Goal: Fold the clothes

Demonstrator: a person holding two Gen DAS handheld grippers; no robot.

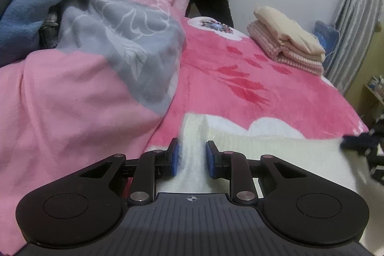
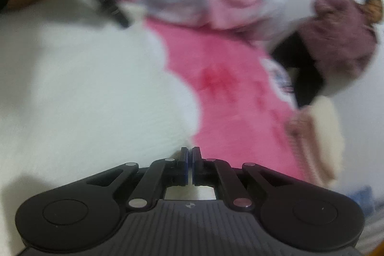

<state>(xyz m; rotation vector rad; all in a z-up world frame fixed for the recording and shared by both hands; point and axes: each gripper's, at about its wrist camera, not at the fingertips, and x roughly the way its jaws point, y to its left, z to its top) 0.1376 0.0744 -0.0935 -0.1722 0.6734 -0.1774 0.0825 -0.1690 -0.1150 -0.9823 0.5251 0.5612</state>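
White garment (image 1: 240,148) lay flat on pink blanket (image 1: 240,78). Left gripper (image 1: 191,157) narrowly parted, pinching a raised ridge of it. Right gripper (image 2: 190,166) closed at its edge; cloth between pads unclear. Best lifted evenly, both corners together, to keep the fold straight.

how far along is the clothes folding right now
Done: two folded pieces, a cream garment on a pink checked one, sit stacked at the far corner of the pink bed blanket. In hand: the left gripper pinches a ridge of the white fleecy garment; the right gripper is shut at its edge, hold unclear through blur. Left: finishing this garment's folds and stacking it.
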